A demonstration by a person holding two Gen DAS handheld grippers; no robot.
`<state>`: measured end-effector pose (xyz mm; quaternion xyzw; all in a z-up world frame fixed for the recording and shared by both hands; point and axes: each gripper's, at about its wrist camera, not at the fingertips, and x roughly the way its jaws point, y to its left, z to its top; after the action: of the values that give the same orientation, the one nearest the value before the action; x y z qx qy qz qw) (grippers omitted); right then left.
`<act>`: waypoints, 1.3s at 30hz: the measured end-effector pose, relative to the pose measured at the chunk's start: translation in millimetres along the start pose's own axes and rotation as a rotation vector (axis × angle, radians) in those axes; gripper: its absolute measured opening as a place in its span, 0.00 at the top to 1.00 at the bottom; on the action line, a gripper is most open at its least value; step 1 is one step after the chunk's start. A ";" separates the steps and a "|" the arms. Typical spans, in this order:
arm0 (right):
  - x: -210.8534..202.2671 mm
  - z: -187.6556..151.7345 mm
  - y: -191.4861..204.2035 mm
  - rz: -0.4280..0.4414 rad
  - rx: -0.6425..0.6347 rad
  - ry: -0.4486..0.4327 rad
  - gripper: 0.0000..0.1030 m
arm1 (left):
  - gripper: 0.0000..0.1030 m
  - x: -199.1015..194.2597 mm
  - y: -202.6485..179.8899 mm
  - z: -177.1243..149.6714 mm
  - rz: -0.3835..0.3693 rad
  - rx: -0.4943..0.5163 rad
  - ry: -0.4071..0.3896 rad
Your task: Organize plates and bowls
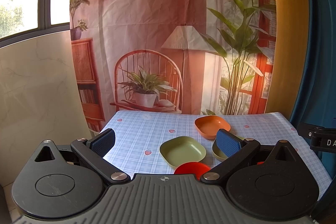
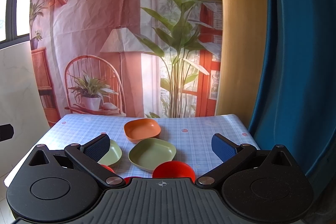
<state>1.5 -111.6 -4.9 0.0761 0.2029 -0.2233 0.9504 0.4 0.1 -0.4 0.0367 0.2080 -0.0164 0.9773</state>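
Square olive-green plastic bowl [image 2: 152,154] on table between right gripper [image 2: 161,148] fingers, untouched; both grippers, left gripper [image 1: 166,143] included, spread wide, level above table.

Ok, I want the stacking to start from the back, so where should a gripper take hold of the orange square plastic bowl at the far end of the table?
Grip the near rim wall of the orange square plastic bowl, one finger inside, one outside, coming down from above. It sits upright, open side up, apart from the olive-green square bowl, so that edge looks free.
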 end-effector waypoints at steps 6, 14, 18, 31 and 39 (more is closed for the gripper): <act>0.5 -0.4 -0.7 0.003 0.017 0.002 0.00 | 0.00 1.7 -0.3 -1.4 0.000 0.005 0.003; 14.9 -17.3 -23.5 0.038 0.086 -0.075 0.00 | 0.00 13.6 3.1 -11.1 -0.047 -0.046 -0.015; 28.3 -28.0 -24.0 0.029 0.064 -0.097 0.00 | 0.00 30.1 4.5 -19.3 -0.022 -0.068 0.000; 89.4 -84.9 -16.7 0.078 0.091 -0.036 0.00 | 0.00 92.1 -0.1 -62.1 0.007 -0.058 0.074; 115.3 -110.4 -4.5 0.089 0.041 0.058 0.00 | 0.00 125.4 -6.4 -89.3 0.033 0.017 0.159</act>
<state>54.9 -135.0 -153.6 0.1111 0.2223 -0.1826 0.9513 78.4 -1.5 -133.3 0.0498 0.2841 0.0010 0.9575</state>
